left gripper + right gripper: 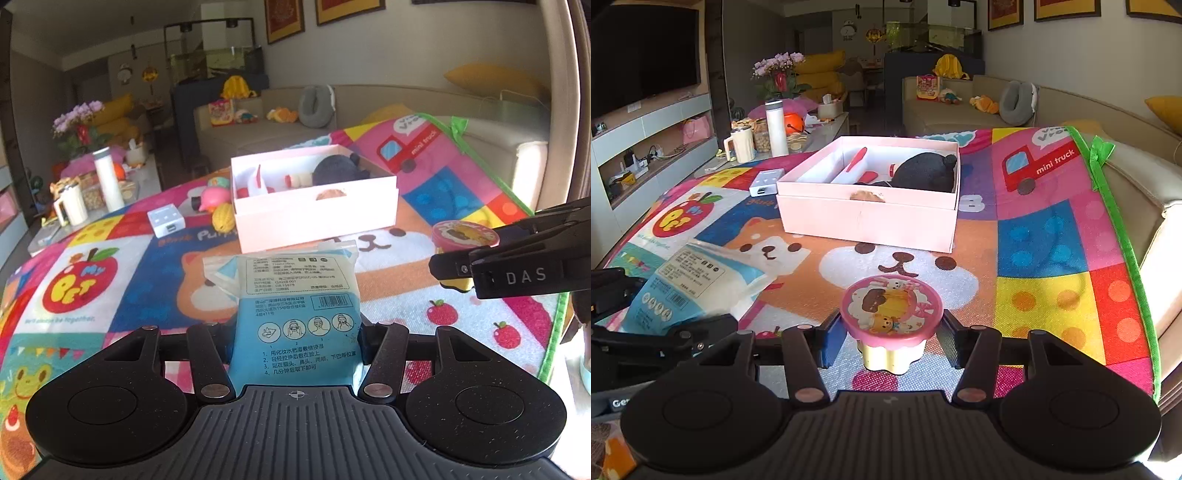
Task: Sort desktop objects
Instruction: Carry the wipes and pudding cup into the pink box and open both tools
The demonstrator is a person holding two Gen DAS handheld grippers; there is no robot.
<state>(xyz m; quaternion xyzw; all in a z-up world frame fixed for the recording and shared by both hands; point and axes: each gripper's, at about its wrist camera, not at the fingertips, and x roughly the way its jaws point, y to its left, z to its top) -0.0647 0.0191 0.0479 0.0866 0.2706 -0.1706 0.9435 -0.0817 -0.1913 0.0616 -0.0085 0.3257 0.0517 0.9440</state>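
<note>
My left gripper (295,332) is shut on a blue and white cotton-pad packet (295,310) and holds it upright over the colourful play mat; the packet also shows in the right wrist view (687,284). My right gripper (888,332) stands around a pink-lidded yellow cup (891,317), with its fingers (831,339) close on both sides; the grip is unclear. The cup shows in the left wrist view (463,234) beside the right gripper (454,267). A pink open box (868,221) with a black plush and red-white items stands ahead, also in the left wrist view (317,218).
Left of the box lie a white adapter (166,221), a yellow ball (223,218) and a pink toy (214,197). The mat's green edge (1126,240) runs on the right. A low table with bottle and mug (742,144) stands at the back left, a sofa behind.
</note>
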